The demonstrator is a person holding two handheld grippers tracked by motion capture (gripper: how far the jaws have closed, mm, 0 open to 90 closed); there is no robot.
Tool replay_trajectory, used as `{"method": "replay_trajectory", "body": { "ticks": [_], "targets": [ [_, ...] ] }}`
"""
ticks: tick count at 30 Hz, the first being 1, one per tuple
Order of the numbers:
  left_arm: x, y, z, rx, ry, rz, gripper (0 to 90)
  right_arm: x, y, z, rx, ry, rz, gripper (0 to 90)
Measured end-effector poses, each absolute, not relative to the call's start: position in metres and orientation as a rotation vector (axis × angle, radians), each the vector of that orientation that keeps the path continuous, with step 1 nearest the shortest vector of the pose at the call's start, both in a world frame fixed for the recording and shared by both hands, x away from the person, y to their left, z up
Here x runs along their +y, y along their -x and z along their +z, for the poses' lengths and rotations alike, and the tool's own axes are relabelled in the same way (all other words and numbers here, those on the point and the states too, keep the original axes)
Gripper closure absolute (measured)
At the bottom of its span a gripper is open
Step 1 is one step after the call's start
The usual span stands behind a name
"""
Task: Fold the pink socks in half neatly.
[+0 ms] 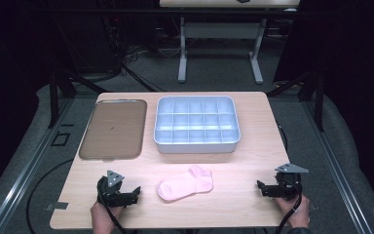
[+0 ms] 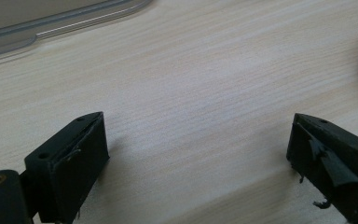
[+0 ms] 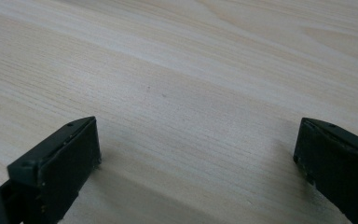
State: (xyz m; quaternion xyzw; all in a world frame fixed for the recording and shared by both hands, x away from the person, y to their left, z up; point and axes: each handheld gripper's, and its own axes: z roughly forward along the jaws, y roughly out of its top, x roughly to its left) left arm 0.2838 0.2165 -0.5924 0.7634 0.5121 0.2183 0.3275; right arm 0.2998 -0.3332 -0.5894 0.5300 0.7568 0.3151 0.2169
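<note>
1. The pink sock [image 1: 185,184] lies flat near the tabletop's [image 1: 243,165] front edge, midway.
2. The left gripper [image 1: 135,194], jaws apart, rests toward the front-left corner.
3. The right gripper [image 1: 261,187], jaws apart, rests toward the front-right corner.

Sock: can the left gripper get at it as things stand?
Probably yes. The left gripper is open and low beside the sock, with bare table between them and nothing in the way.
</note>
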Motion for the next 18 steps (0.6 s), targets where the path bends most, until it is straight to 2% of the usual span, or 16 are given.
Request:
{"method": "replay_trajectory", "body": {
  "ticks": [18],
  "targets": [
    [0.2125,-0.2793,-0.5850,1.351,-1.973,0.568,3.9,-0.3338,-0.3017,-0.5847,2.093,-1.499,0.892,2.7]
  ]
}}
